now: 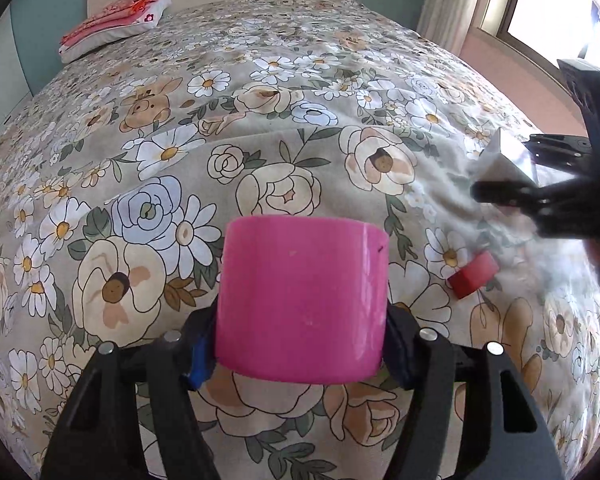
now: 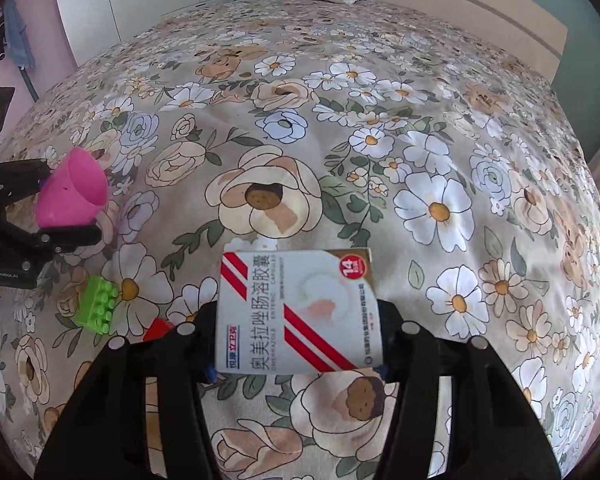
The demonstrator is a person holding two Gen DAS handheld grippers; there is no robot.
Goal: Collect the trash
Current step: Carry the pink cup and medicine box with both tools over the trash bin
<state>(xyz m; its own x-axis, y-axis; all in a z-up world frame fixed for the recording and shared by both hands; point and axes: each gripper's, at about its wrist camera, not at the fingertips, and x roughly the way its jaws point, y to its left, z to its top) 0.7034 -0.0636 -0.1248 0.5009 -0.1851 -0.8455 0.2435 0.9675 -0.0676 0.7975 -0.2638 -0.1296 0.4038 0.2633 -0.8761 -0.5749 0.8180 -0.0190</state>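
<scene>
Left gripper (image 1: 302, 354) clamps the pink plastic cup (image 1: 302, 300) by its walls; right gripper (image 2: 298, 346) pinches the light white-and-red cardboard medicine box (image 2: 298, 312) (crushable, go gentle).

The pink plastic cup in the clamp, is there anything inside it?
The right wrist view looks partly into the pink plastic cup, held sideways in the left gripper. The visible inner wall looks bare; its bottom is out of sight.

medicine box (image 2: 298, 312) printed 奥美拉唑肠溶胶囊, red badge "14", left claw (image 2: 66, 200) body marked "GenRobot.AI"
</scene>
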